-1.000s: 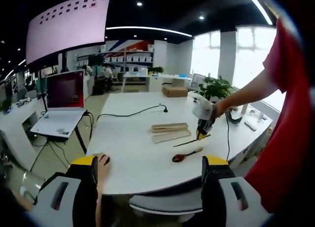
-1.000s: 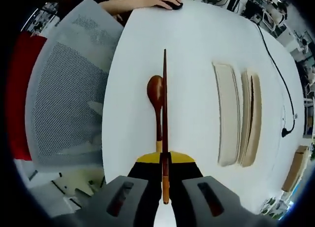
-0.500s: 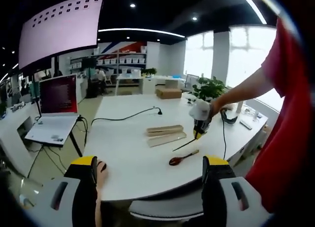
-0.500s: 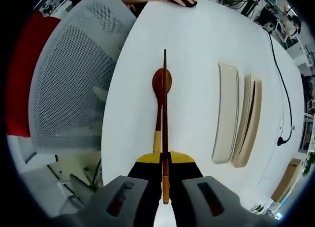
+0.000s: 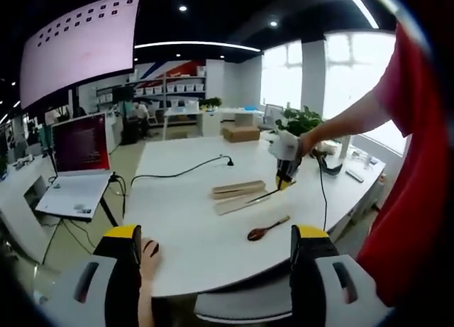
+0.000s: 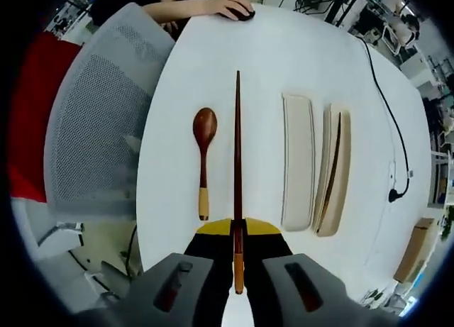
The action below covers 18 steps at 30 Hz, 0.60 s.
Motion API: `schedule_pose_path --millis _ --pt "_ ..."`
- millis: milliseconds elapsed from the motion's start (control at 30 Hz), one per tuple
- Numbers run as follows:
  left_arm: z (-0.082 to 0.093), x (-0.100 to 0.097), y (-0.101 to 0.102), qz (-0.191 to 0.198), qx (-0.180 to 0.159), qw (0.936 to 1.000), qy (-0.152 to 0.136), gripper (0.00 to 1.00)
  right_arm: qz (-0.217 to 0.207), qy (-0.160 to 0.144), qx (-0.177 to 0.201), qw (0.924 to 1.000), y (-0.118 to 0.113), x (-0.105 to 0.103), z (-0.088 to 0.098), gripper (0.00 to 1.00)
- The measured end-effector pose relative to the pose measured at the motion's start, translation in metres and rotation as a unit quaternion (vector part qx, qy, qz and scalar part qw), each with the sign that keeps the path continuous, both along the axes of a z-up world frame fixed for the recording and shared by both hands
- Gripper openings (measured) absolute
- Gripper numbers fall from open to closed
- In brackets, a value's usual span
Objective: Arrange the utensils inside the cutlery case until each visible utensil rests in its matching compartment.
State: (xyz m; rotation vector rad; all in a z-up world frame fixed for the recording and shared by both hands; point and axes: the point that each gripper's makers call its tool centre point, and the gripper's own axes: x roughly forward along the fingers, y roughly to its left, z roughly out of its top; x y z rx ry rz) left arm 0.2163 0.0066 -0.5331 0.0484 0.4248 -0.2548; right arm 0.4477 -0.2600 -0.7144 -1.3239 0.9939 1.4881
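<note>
Right tongs clamped on one dark chopstick, pointing to 12 o'clock, held up over the white tabletop. Left tongs wide apart, holding nothing, back from the tabletop edge. Wooden spoon lying flat just at 9 o'clock of the chopstick, not yet picked up. At 3 o'clock, two long wooden pieces side by side: a plain lid, then the cutlery case with a second chopstick already inside. Probably the carrying step now. Next: swing toward 3 o'clock, line up with the case slot, lower gently, let go. Then the spoon.
</note>
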Motion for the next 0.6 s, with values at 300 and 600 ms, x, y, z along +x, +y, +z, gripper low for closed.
schedule_pose_path --millis 300,600 --pt "-0.002 0.005 0.0 0.002 -0.005 1.0 0.008 0.89 0.003 -0.005 0.008 1.0 0.018 0.021 0.014 0.0" --pt "-0.014 0.007 0.001 0.003 0.006 0.9997 0.022 0.89 0.011 -0.015 -0.003 0.9998 0.024 0.039 0.023 0.0"
